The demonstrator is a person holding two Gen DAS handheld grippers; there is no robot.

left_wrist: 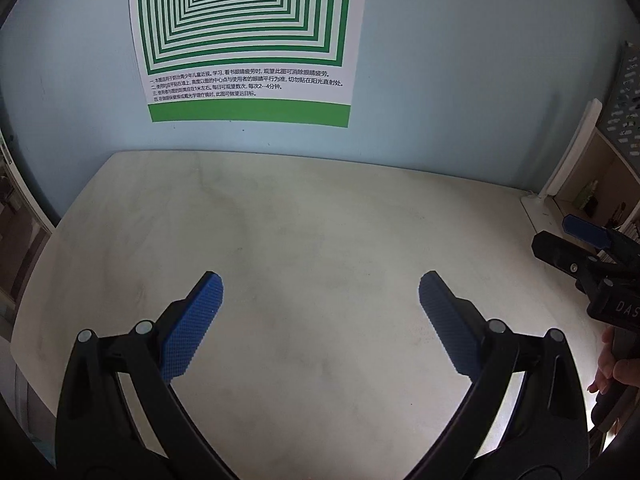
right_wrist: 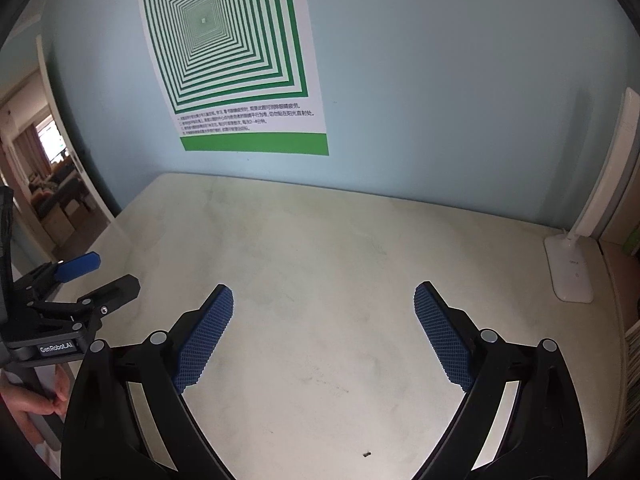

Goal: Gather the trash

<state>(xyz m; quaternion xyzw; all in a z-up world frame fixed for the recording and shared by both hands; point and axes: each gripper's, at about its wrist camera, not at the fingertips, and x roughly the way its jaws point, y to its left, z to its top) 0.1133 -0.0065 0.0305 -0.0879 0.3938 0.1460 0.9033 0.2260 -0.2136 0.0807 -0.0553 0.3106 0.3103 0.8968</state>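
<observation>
No piece of trash shows on the pale table (left_wrist: 312,208) (right_wrist: 320,240), apart from a tiny dark speck (right_wrist: 366,454) near the front edge in the right wrist view. My left gripper (left_wrist: 320,280) hangs open over the table's middle with nothing between its blue pads (left_wrist: 192,328). My right gripper (right_wrist: 323,288) is open too and holds nothing. Each gripper shows in the other's view: the right gripper (left_wrist: 560,238) at the right edge, the left gripper (right_wrist: 116,270) at the left edge. A hand (right_wrist: 36,400) grips the left handle.
A white lamp base (right_wrist: 570,276) (left_wrist: 540,208) stands at the table's right back corner, its arm rising along a shelf unit (left_wrist: 616,168). A green-and-white striped poster (left_wrist: 248,40) hangs on the blue wall behind. A doorway (right_wrist: 48,184) opens at the left.
</observation>
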